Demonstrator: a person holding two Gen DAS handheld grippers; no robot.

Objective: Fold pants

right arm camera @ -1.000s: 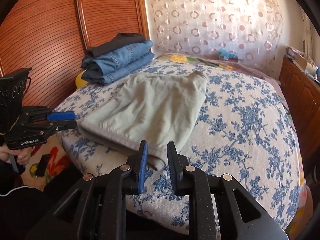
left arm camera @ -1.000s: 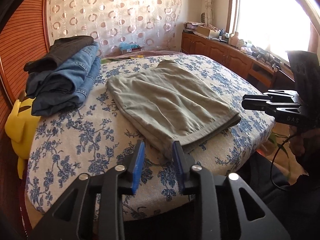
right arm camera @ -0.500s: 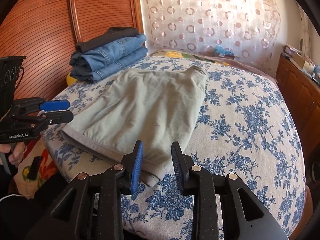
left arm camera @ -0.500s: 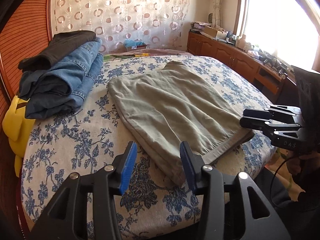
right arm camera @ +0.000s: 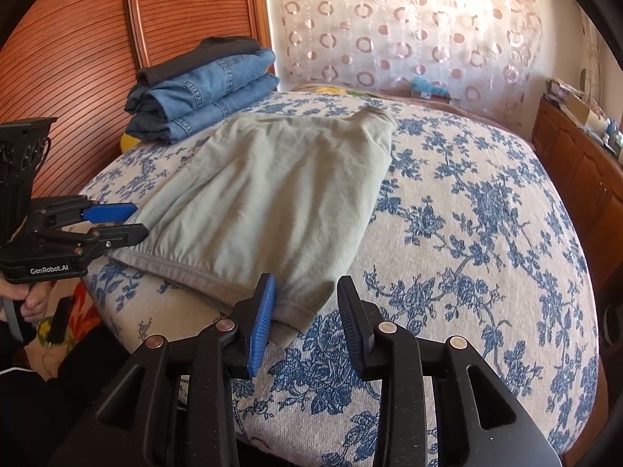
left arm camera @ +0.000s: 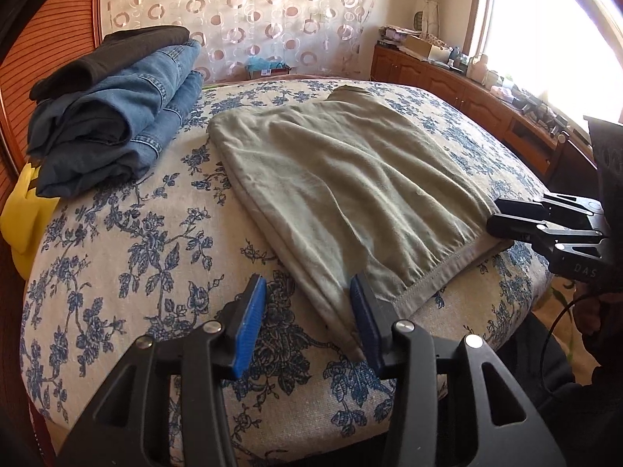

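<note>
Pants (left arm camera: 342, 179) lie flat on bed (left arm camera: 117, 241), near corners now between both tongs: left gripper (left arm camera: 307, 323) spread wider than before, right gripper (right arm camera: 305, 321) opening, neither clamped yet, so next fold's grab is imminent.

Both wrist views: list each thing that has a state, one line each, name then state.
olive pants: folded, flat on the bed.
jeans stack: folded, piled, black garment on top.
left gripper: open, straddling a near corner of the pants.
right gripper: jaws opening, the other near corner between them.
</note>
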